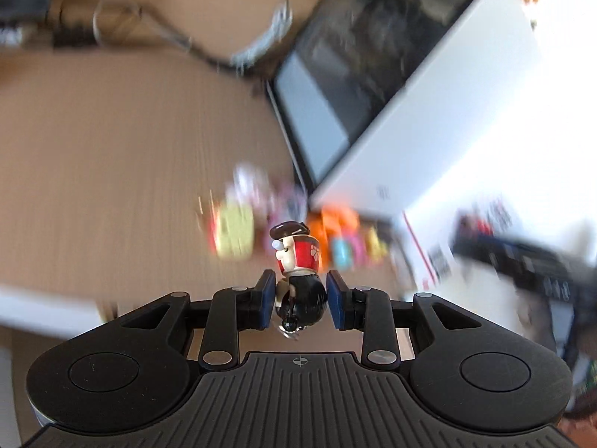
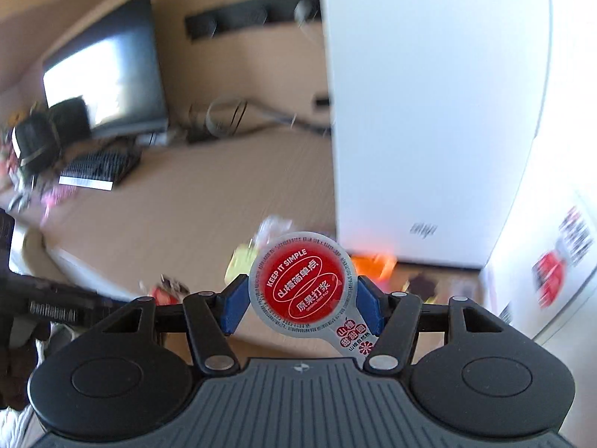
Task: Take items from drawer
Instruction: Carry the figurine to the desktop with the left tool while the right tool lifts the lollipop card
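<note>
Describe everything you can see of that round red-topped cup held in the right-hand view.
The sealed cup is a small round container with a glossy red foil lid, a pale grey printed rim and a pull tab pointing down to the right. White lettering reads "KEEP IT SIMPLE" above Chinese characters. It is tilted so the lid faces the camera, raised above the wooden desk, with the blue pads of the right hand-held gripper pressing its two sides.

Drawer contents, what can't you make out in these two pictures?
- Left wrist view: colourful items beyond the toy figure are motion-blurred, unidentifiable.
- Right wrist view: the red-lidded cup covers the items behind it; the rest are blurred.
- The drawer itself is not clearly distinguishable in either view.
</note>
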